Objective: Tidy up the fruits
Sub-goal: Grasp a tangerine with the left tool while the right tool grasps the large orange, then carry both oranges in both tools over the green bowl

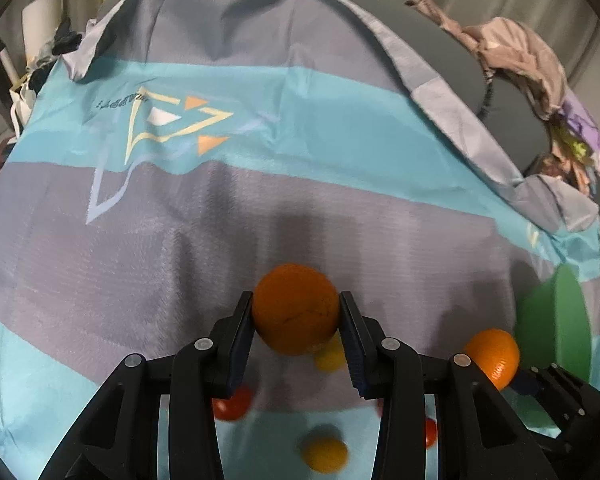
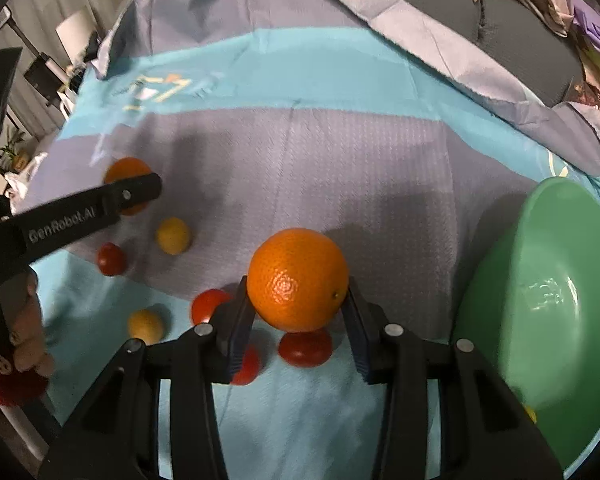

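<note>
**Two oranges lifted, bowl nearly bare**

We had our left gripper (image 1: 296,320) pinching one orange (image 1: 295,308) and our right gripper (image 2: 298,300) pinching another orange (image 2: 297,278), both above the cloth (image 2: 340,160). At three o'clock from the right one sat the green bowl (image 2: 500,300), holding perhaps one yellow fruit (image 2: 530,414) at its edge. Red fruits (image 2: 305,347) and yellow ones (image 2: 173,235) lay loose at nine o'clock, unsorted.

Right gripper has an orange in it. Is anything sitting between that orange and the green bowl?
Nothing visible does. The right gripper holds the orange above the cloth, and only bare cloth lies between it and the rim of the green bowl to its right. The small red fruit lies below the orange, not toward the bowl.
</note>
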`<state>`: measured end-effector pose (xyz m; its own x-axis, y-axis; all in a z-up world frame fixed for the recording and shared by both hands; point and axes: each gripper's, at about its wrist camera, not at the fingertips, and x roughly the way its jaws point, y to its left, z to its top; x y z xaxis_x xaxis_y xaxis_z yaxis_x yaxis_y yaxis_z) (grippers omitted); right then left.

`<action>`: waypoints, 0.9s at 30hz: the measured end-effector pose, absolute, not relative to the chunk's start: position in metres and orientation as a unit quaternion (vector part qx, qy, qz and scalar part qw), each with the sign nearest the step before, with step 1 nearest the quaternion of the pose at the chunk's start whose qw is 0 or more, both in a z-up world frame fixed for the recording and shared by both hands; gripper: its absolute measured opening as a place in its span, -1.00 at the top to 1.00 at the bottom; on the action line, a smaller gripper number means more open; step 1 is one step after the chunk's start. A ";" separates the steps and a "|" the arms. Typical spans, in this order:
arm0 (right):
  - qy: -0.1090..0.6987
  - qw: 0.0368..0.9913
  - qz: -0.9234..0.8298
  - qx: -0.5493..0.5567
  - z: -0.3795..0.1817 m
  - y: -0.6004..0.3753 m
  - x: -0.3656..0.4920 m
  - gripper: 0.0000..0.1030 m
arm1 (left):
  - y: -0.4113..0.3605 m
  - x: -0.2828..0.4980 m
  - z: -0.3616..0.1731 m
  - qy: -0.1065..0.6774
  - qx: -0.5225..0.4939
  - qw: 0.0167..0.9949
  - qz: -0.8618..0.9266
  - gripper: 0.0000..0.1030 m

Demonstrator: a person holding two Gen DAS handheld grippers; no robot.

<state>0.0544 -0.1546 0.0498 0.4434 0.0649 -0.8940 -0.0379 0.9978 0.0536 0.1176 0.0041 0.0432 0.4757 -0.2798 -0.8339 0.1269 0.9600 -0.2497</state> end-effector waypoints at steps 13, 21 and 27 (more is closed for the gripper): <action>0.470 0.879 0.037 0.072 0.097 -0.180 0.023 0.16 | -0.004 0.082 0.085 0.460 -0.074 0.871 -0.153 0.20; 0.438 0.893 0.024 0.107 0.119 -0.202 0.004 0.16 | -0.010 0.064 0.104 0.438 -0.077 0.878 -0.179 0.20; 0.433 0.893 0.012 0.122 0.123 -0.218 -0.007 0.16 | -0.023 0.053 0.110 0.431 -0.064 0.878 -0.198 0.20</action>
<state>-0.0074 -0.2175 0.1233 0.6254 0.1266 -0.7700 0.0847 0.9699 0.2283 0.0527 -0.0234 0.1097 0.5490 -0.4036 -0.7319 0.2926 0.9131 -0.2841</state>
